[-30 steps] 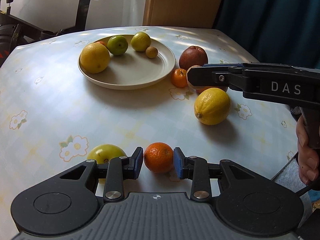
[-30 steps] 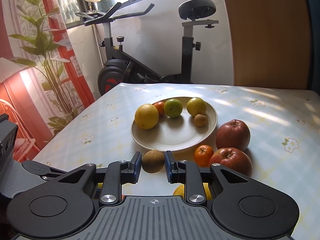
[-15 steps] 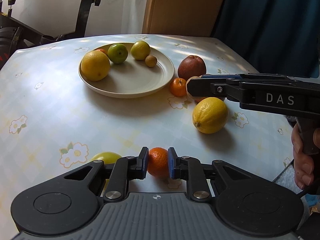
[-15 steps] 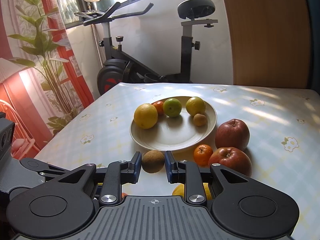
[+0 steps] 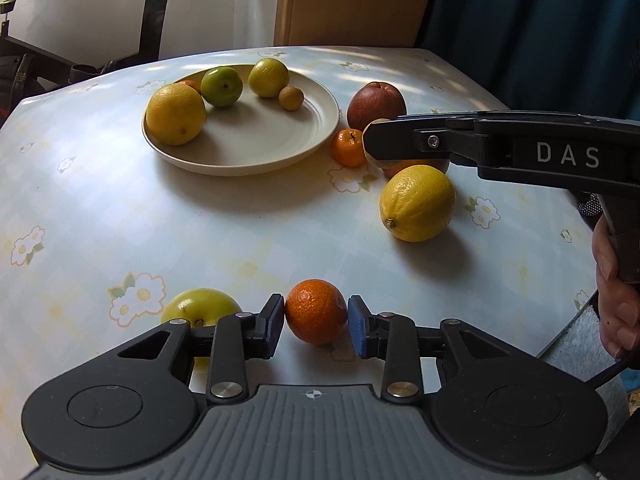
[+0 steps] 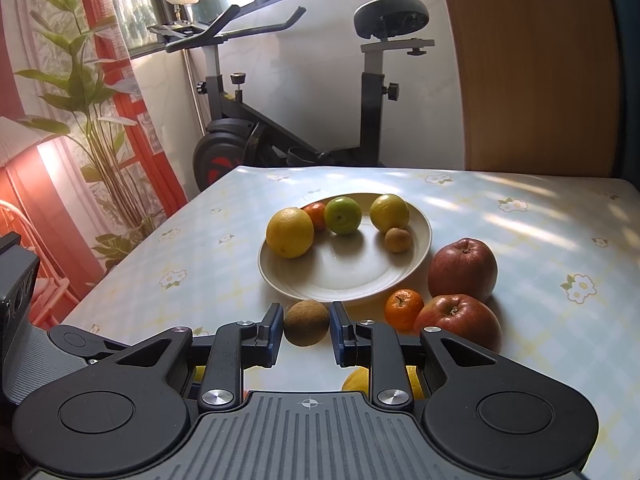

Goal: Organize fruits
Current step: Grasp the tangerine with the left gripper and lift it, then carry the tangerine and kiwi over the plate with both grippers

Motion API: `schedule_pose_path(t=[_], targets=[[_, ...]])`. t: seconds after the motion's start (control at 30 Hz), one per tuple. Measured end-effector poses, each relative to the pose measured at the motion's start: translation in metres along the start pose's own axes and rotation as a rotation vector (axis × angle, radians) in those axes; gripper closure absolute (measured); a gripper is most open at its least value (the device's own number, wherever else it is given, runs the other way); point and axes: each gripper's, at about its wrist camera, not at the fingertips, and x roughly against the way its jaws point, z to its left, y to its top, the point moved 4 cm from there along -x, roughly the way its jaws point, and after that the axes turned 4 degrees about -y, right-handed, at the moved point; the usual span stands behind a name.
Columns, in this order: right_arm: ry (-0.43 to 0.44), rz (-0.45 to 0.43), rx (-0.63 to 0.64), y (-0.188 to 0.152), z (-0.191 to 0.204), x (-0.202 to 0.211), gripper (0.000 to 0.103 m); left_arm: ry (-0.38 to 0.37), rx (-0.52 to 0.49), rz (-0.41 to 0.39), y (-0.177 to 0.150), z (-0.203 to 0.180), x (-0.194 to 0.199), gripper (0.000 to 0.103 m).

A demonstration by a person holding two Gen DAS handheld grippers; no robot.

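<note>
A cream plate [image 5: 248, 156] holds several fruits: a large yellow citrus [image 5: 175, 114], a green fruit [image 5: 221, 86], a yellow-green fruit [image 5: 268, 77] and a small brown one [image 5: 291, 98]. My left gripper [image 5: 316, 322] is shut on an orange mandarin [image 5: 316, 310] low over the table. My right gripper [image 6: 307, 322] is shut on a brown kiwi [image 6: 306, 322], held above the table near the plate's [image 6: 304, 284] front edge. Loose on the table lie a lemon [image 5: 418, 202], a small mandarin [image 5: 348, 147], two red apples [image 6: 463, 268] [image 6: 458, 320] and a green apple [image 5: 200, 306].
The table wears a pale flowered cloth [image 5: 120, 216]; its right edge [image 5: 568, 328] is close to the person's hand. An exercise bike [image 6: 304, 128] stands behind the table, with a plant [image 6: 92, 120] and red curtain at the left.
My left gripper closed on the orange mandarin and then widened a little around it, coming closer to the plate. My right gripper kept its hold on the kiwi, almost still.
</note>
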Motion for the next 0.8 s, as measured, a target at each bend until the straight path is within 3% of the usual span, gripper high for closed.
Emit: schedule_pose_path(t=[0.13,0.8], targets=[[0.001,0.002,0.0,0.0,-0.001,0.0,0.08,-0.026,0.035,-0.017,0.0,0.006,0.001,0.068],[-0.011,0.028,0.011,0.003,0.0,-0.005,0.08,0.008,0.166,-0.207,0.04,0.039,0.039,0.068]])
